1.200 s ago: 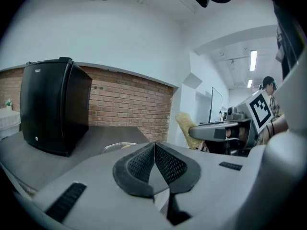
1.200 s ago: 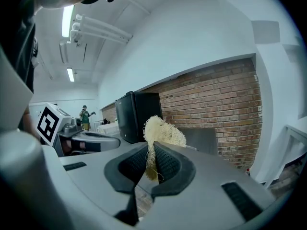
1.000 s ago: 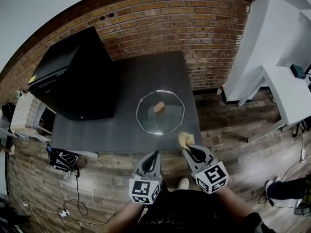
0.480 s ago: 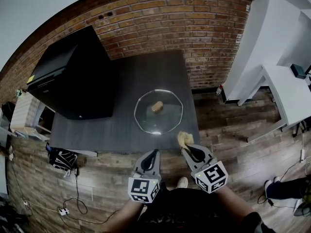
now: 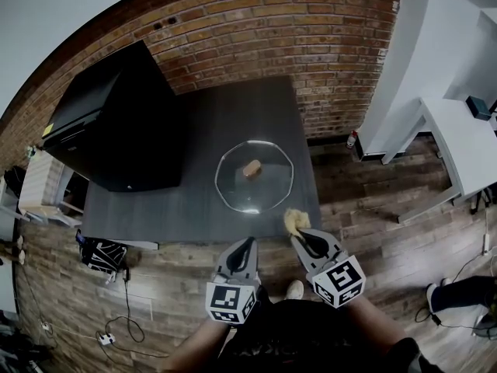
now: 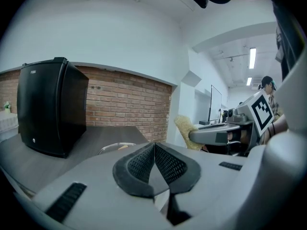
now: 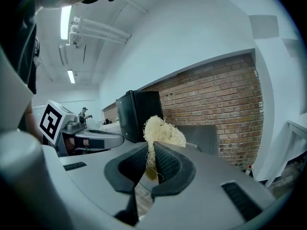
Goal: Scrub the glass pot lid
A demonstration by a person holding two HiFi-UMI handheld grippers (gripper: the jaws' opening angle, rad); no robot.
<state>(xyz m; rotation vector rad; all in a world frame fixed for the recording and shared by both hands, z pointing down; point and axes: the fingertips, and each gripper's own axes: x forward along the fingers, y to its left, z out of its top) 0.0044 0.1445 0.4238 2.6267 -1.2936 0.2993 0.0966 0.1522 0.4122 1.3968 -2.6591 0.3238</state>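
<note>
Glass lid [image 5: 233,186] round, flat; fibrous scrubber [image 7: 165,131] pinched in right gripper [image 7: 151,147].

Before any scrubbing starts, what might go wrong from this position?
1. The glass lid lies loose near the table's front corner, and the left hand-held gripper is shut and away from it. Scrubbing pressure may slide the lid towards the edge.
2. The right hand-held gripper pinches only the scrubber's thin lower end, so it might bend over or pull free once pressed on the glass.
</note>
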